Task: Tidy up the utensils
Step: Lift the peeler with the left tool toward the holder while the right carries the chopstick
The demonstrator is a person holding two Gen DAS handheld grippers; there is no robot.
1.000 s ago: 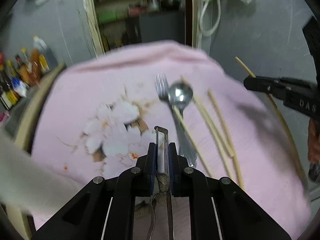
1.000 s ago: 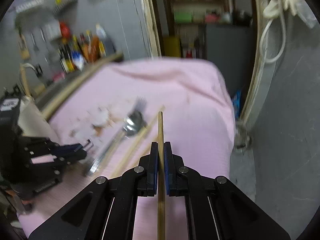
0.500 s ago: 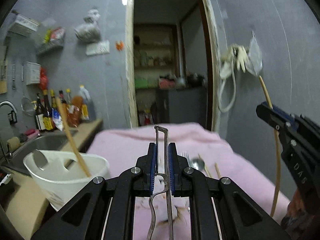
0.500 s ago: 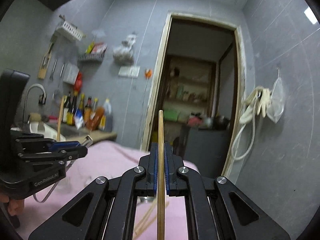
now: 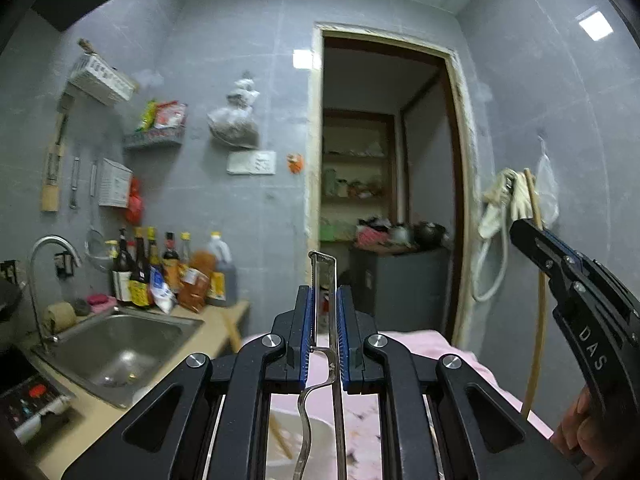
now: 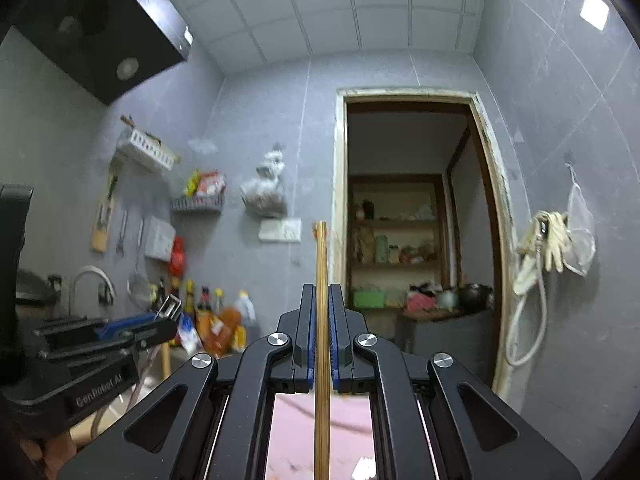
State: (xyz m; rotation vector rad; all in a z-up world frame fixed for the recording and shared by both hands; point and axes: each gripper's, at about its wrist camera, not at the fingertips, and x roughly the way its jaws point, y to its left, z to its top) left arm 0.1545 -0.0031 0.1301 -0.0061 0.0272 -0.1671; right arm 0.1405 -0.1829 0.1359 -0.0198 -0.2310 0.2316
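My left gripper (image 5: 324, 292) is shut on a thin metal peeler (image 5: 325, 276), held upright and raised high, pointing at the far wall. My right gripper (image 6: 321, 292) is shut on a wooden chopstick (image 6: 321, 264), also held upright. In the left wrist view the right gripper (image 5: 524, 232) stands at the right with its chopstick (image 5: 538, 320) hanging down. In the right wrist view the left gripper (image 6: 168, 320) is at the left. A white utensil holder (image 5: 284, 440) with a chopstick in it shows low behind the left fingers, over the pink cloth (image 5: 416, 344).
A steel sink (image 5: 120, 344) with a tap and a row of sauce bottles (image 5: 172, 276) are at the left. An open doorway (image 5: 384, 184) is straight ahead. A stove panel (image 5: 28, 400) is at the lower left.
Both grippers have lifted and tilted up from the pink cloth, carrying the peeler and the chopstick. The views went from the table with fork and spoon to the wall and ceiling.
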